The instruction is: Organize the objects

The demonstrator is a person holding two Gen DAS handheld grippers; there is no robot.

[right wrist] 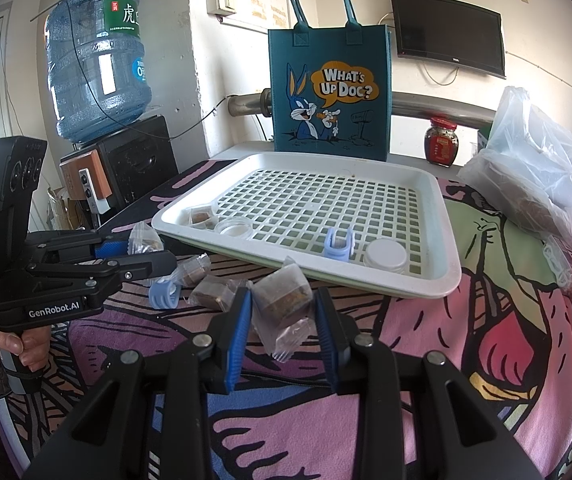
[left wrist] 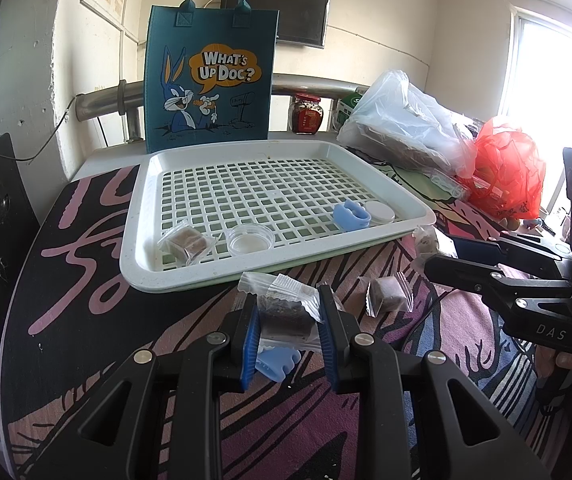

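My left gripper is shut on a wrapped brown snack, just in front of the white tray. A blue clip lies under it. My right gripper is shut on another wrapped brown snack near the tray's front edge. The tray holds a wrapped snack, a clear dish, a blue clip and a white lid. Loose wrapped snacks and a blue clip lie on the cloth.
A teal Bugs Bunny tote bag stands behind the tray. A red-lidded jar, clear plastic bags and a red bag sit at the right. A water bottle on a black dispenser stands left.
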